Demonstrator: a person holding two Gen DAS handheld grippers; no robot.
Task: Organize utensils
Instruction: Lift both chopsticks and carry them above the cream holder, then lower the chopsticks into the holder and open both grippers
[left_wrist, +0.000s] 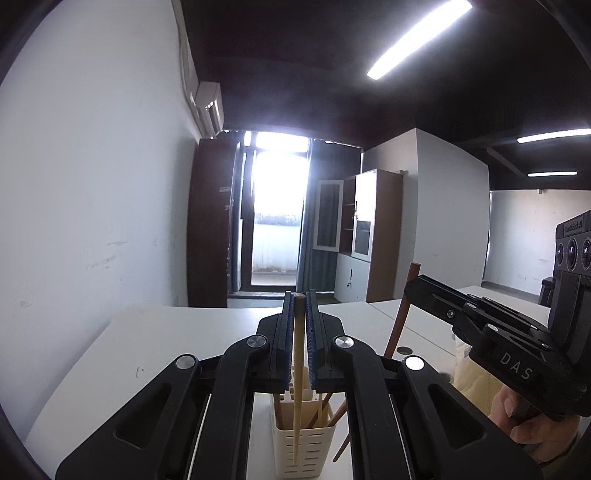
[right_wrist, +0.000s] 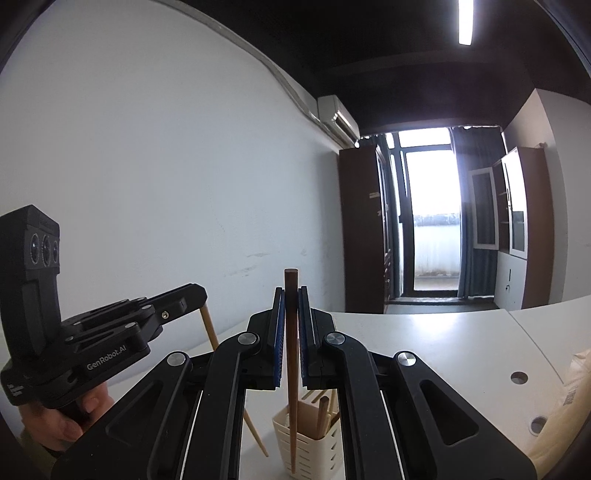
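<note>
Left tongs (left_wrist: 300, 332): clamped on a pale chopstick (left_wrist: 297, 398), held upright | right tongs (right_wrist: 291, 328): clamped on a dark brown chopstick (right_wrist: 291, 369), held upright | cream slotted holder (left_wrist: 304, 448): stood on the white tabletop (left_wrist: 147, 350) below both tongs, more chopsticks seen inside | beyond: glass door (left_wrist: 277, 218), cabinet (left_wrist: 373, 236).
</note>
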